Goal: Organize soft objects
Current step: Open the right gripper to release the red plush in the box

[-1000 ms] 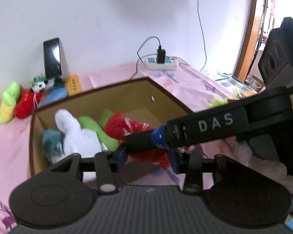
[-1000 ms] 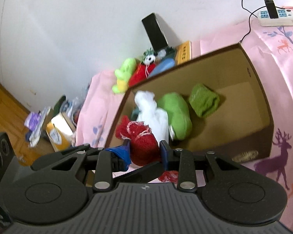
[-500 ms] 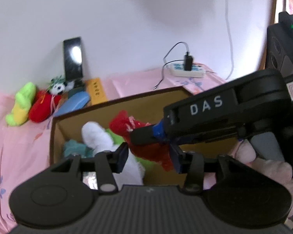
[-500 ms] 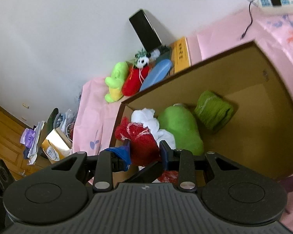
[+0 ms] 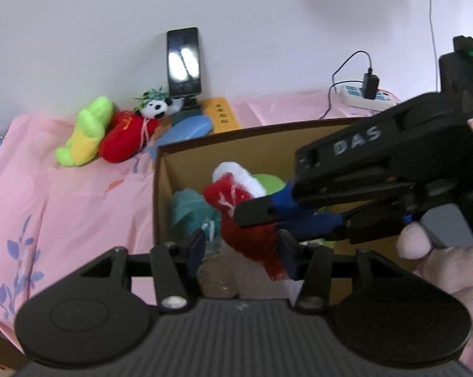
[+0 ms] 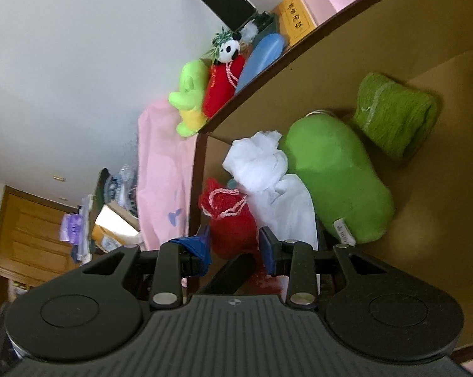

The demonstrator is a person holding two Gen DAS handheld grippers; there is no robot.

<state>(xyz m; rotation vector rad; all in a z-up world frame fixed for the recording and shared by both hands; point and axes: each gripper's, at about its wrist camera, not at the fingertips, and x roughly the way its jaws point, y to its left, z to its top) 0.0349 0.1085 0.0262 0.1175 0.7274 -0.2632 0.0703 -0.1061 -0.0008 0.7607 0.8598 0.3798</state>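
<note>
- Pink-sheeted bed carries everything, white wall behind; the open cardboard box sits on it right under both tools.
- Nearest: red knit pouch hangs over the box's near-left corner. Right tool has it between its pads, jaws opening; grip looks about to go.
- Left tool jaws opening too, left pad clear of the fabric, right pad against the pouch's lower end. Looks like a drop, not a hold.
- Already in the box: white cloth, green plush, green knit roll, teal item. Judged well over halfway.
- Left on the bed beyond the box's far wall: lime-yellow plush, red panda toy, blue soft item.
- Room: right half of the box floor is free. Left wall rim is just beside the pouch; snag risk.
- Phone on a stand and yellow booklet crowd the remaining toys by the wall.
</note>
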